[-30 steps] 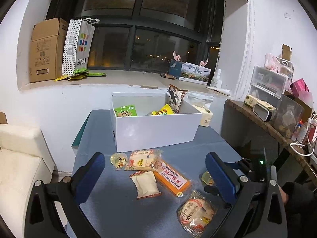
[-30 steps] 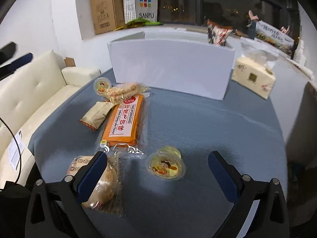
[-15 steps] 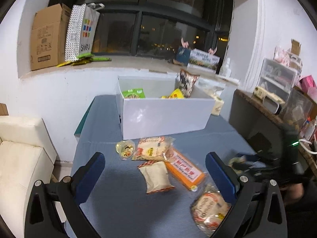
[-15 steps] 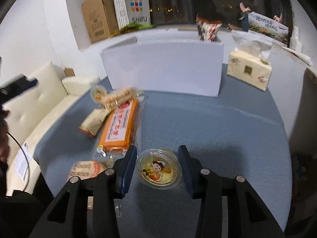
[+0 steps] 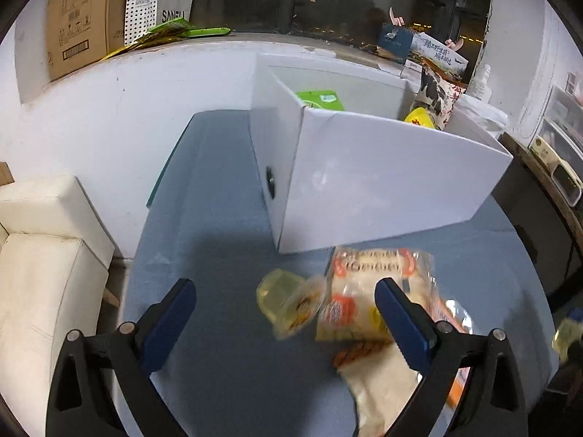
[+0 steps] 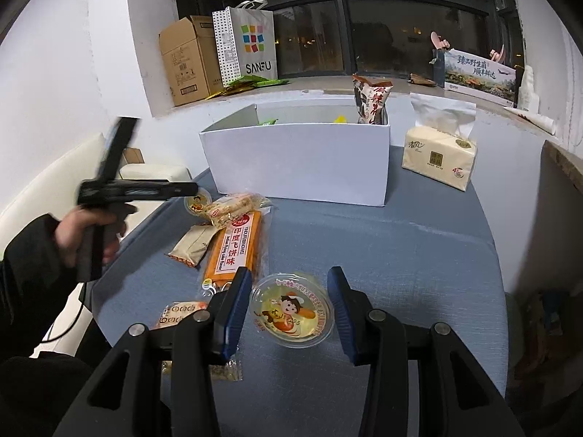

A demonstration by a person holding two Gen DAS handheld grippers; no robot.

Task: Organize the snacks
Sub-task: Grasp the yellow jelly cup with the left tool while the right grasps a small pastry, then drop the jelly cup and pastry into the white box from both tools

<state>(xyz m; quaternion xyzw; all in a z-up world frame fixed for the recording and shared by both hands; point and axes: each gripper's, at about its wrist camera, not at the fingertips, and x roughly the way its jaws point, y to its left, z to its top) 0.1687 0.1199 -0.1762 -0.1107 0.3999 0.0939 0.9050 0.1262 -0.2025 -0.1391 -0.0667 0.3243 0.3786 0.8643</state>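
Note:
My right gripper (image 6: 291,302) is shut on a clear jelly cup (image 6: 292,310) with a cartoon lid and holds it above the blue table (image 6: 419,273). My left gripper (image 5: 284,313) is open over a second jelly cup (image 5: 288,304) and a clear biscuit pack (image 5: 368,287), near the corner of the white box (image 5: 382,182). The box holds a green pack (image 5: 320,99), a yellow pack and a tall cow-print bag (image 6: 371,103). In the right wrist view, an orange wafer pack (image 6: 235,251), a small tan packet (image 6: 193,244) and a round cookie pack (image 6: 180,315) lie on the table.
A tissue pack (image 6: 439,156) stands right of the box. A cream sofa (image 5: 40,255) borders the table's left edge. A cardboard box (image 6: 186,60) and a SANFU bag (image 6: 251,45) stand on the window sill. A wooden shelf (image 5: 543,174) is at right.
My right gripper has lifted the jelly cup off the table. My left gripper has moved forward and down toward the box corner and the second jelly cup.

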